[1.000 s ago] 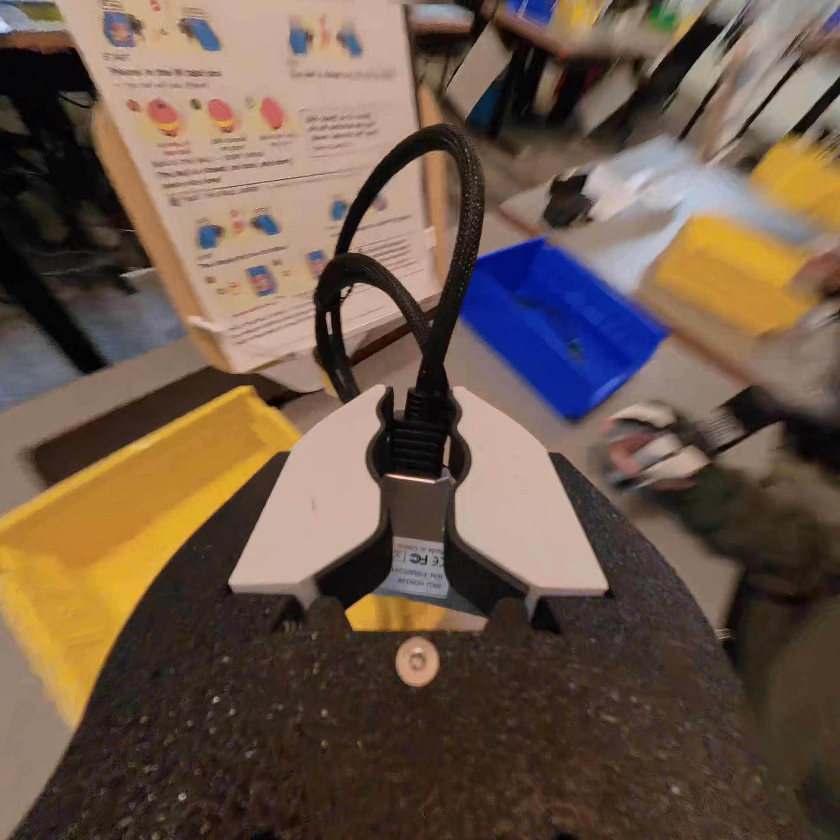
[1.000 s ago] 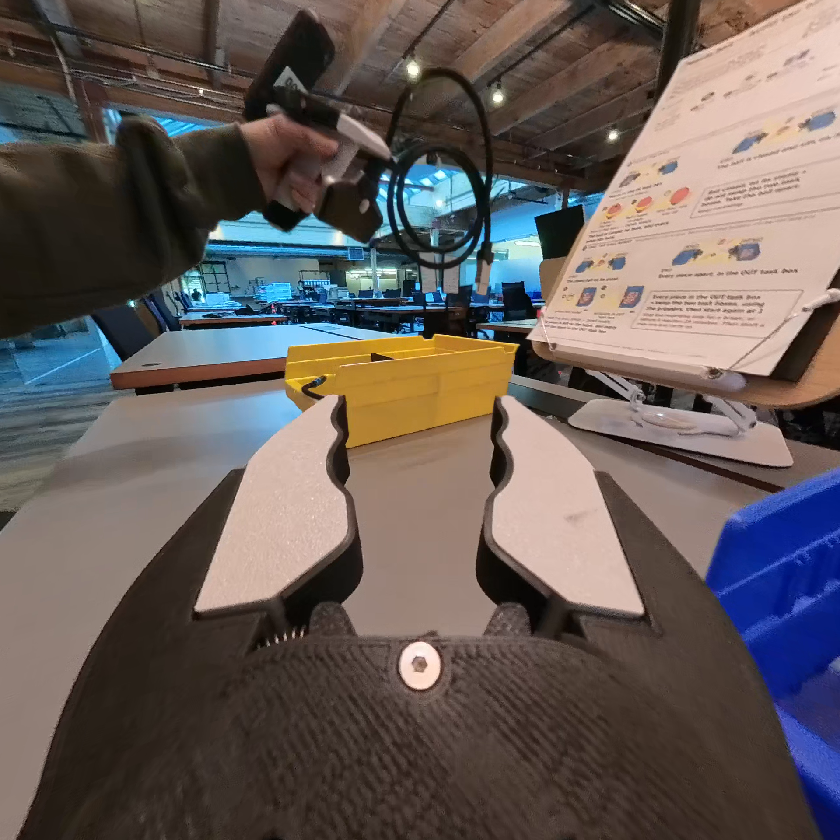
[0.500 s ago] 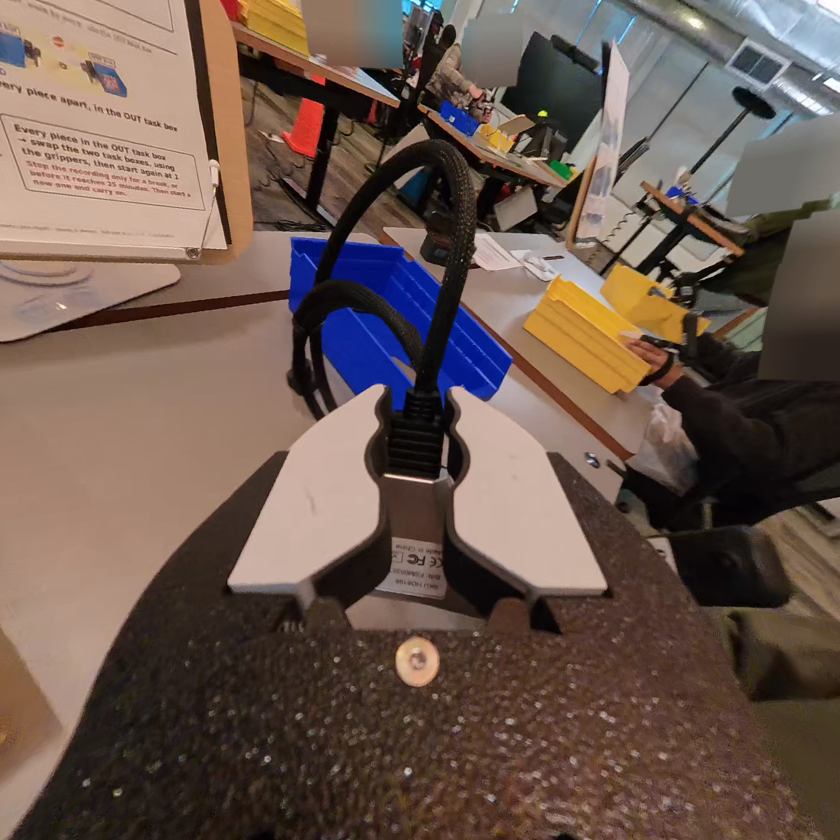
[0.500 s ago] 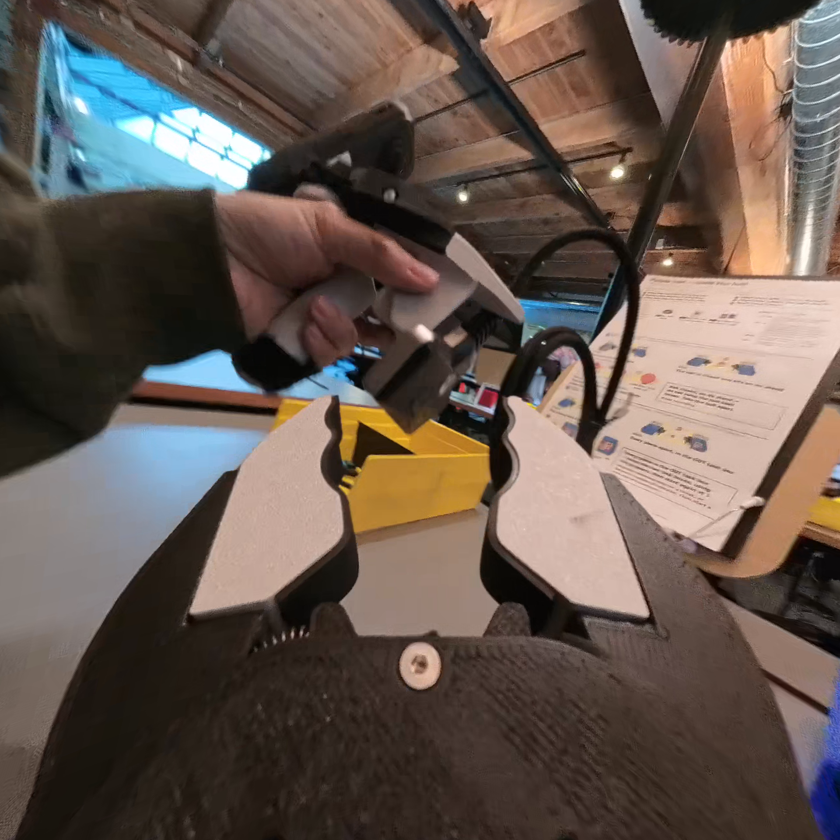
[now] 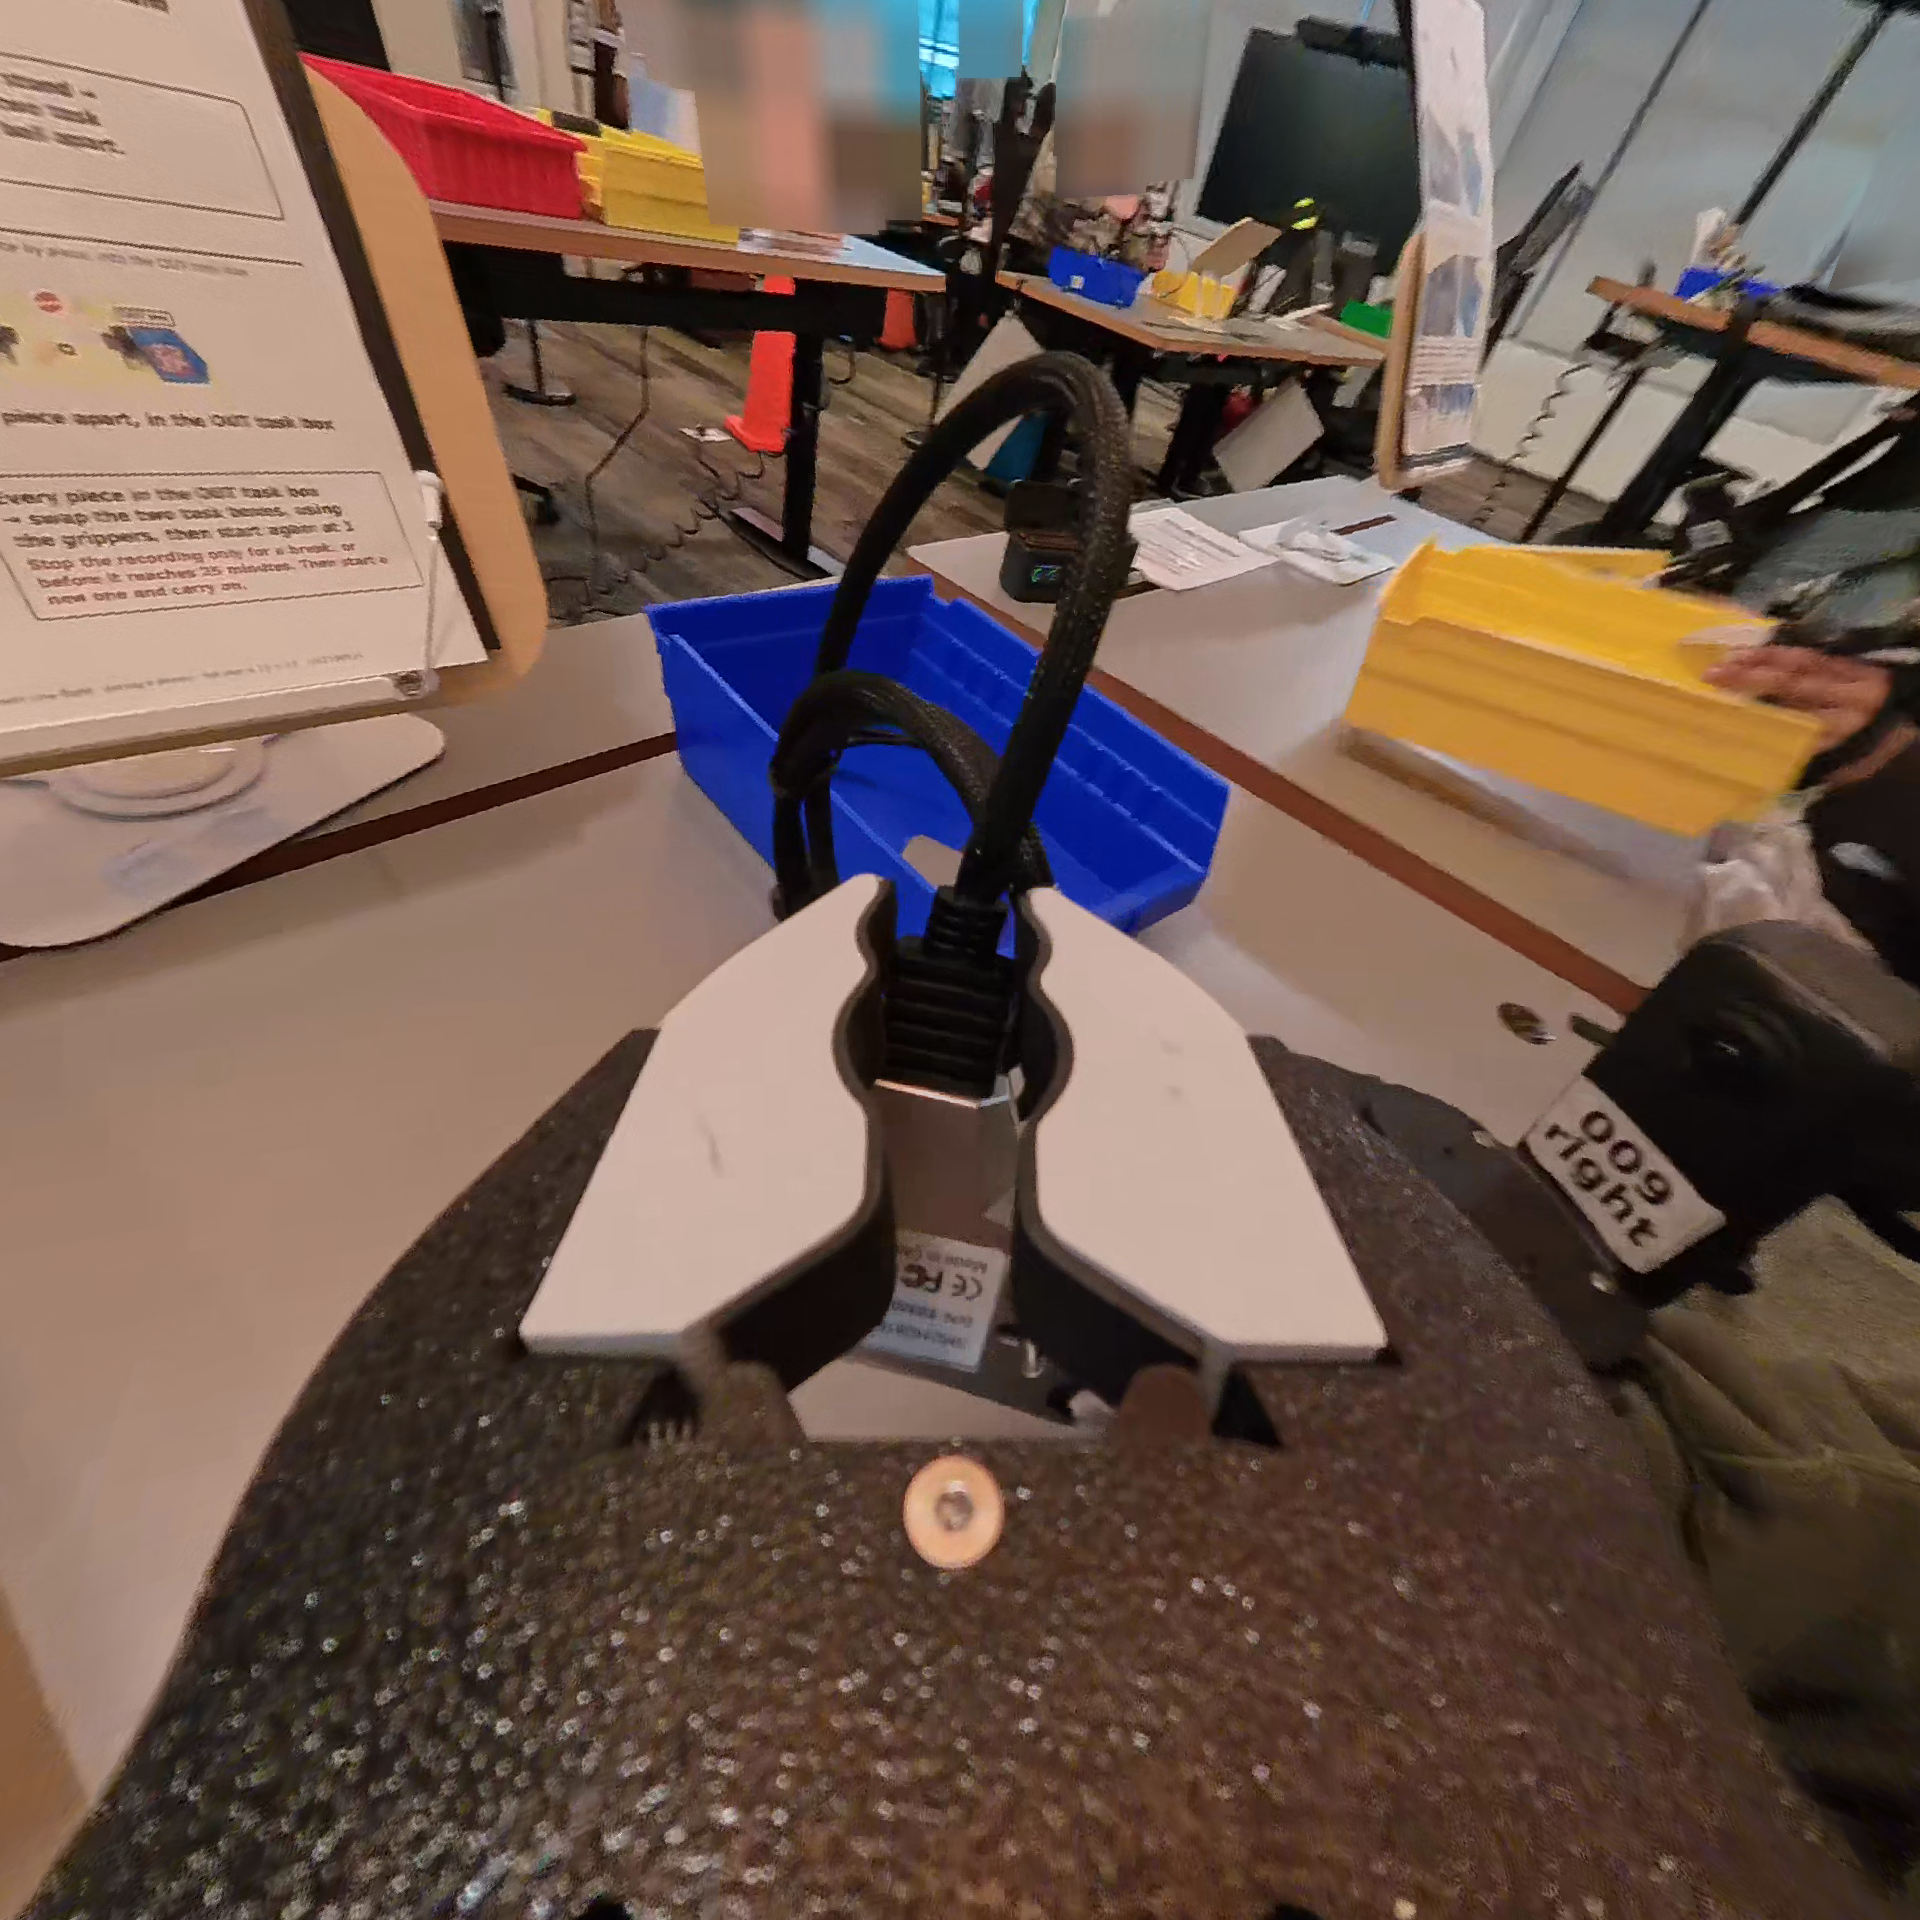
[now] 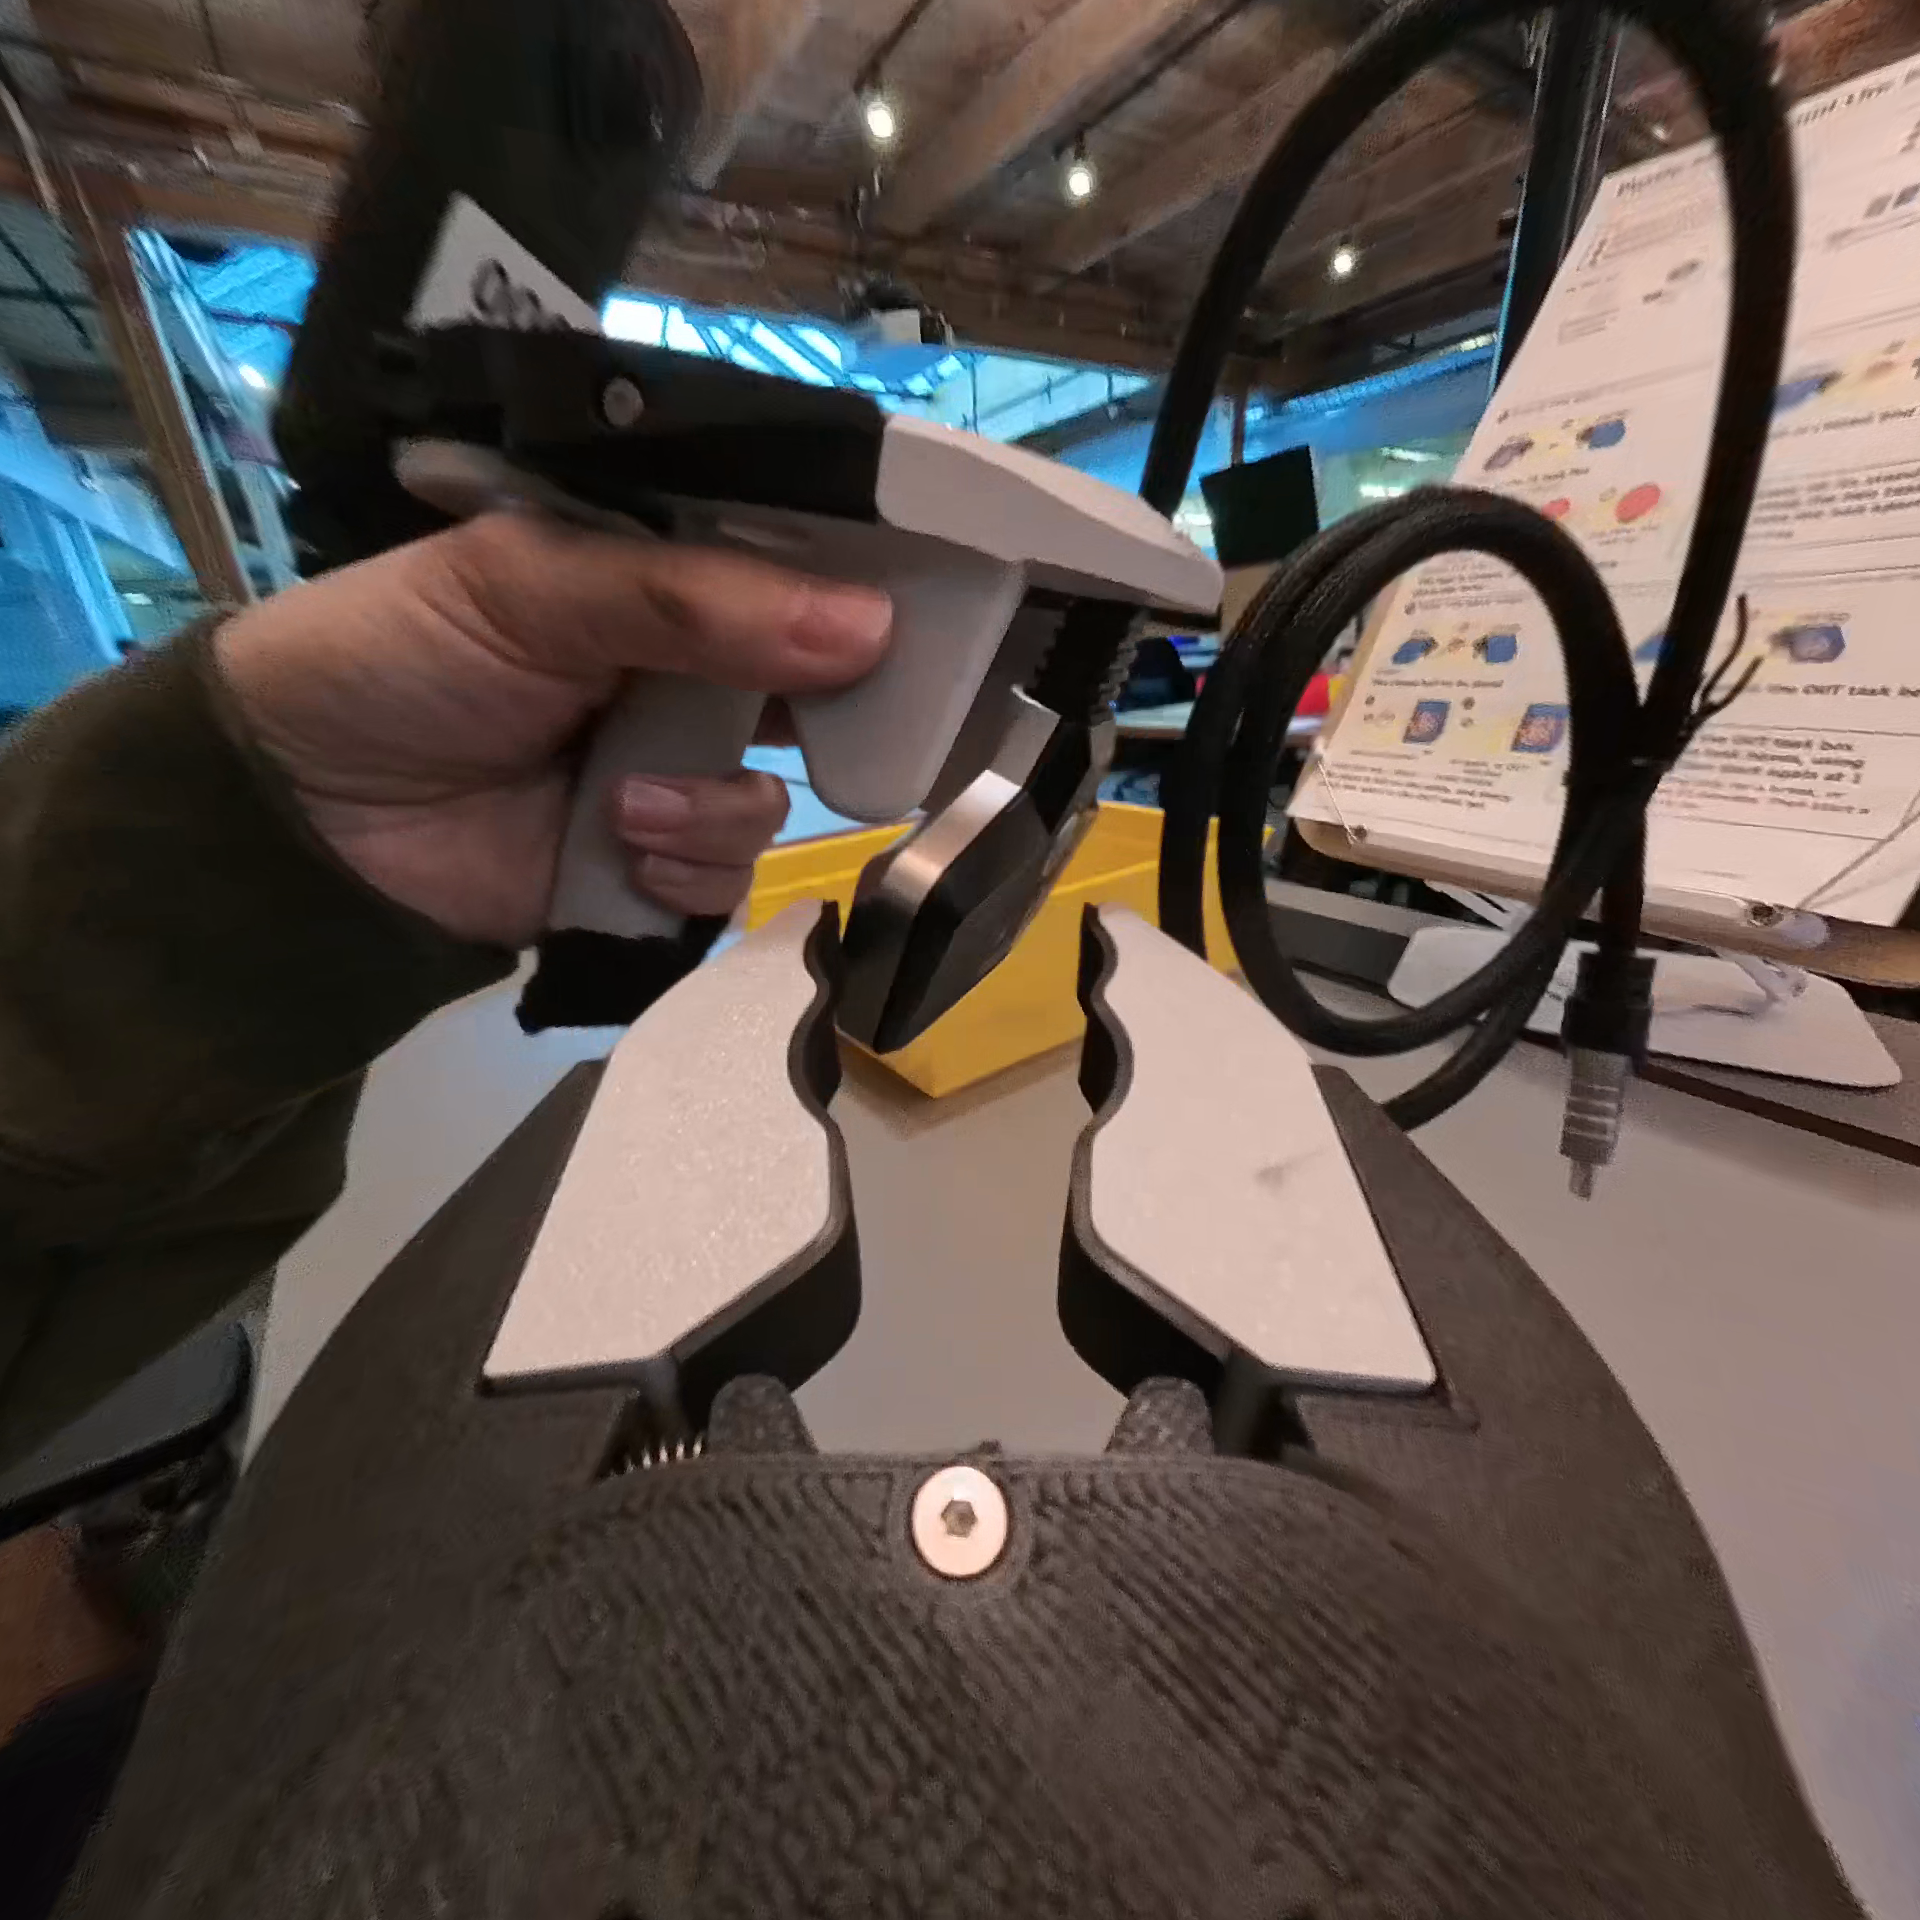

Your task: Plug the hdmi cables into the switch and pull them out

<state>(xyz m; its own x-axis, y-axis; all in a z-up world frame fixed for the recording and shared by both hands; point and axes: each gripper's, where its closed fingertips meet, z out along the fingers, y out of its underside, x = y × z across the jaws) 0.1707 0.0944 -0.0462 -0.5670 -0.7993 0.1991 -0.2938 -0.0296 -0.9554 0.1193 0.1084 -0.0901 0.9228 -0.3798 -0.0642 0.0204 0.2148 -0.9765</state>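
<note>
My left gripper [image 5: 951, 906] is shut on a silver HDMI switch [image 5: 940, 1174] with a white label. A black braided cable [image 5: 1081, 582] rises from the switch in loops. In the right wrist view a hand holds the left gripper [image 6: 1096, 634] up close, and the switch [image 6: 956, 883] points down between the tips of my right gripper [image 6: 951, 925]. The right gripper is open and empty; whether the switch touches its left finger is unclear. The cable [image 6: 1558, 582] hangs in loops at the right, and its loose plug [image 6: 1595, 1049] dangles just above the table.
A blue bin [image 5: 1039, 748] stands ahead of the left gripper. A yellow bin [image 6: 987, 1039] sits behind the switch. An instruction sheet on a stand [image 6: 1714, 623] is at the right, above the grey table [image 6: 1662, 1299]. A person's hand touches another yellow bin [image 5: 1558, 675] on the neighbouring table.
The left gripper, with the switch and cable, has swung round and come close to the right gripper; the switch's end now sits between the right fingertips. The right gripper has stayed open.
</note>
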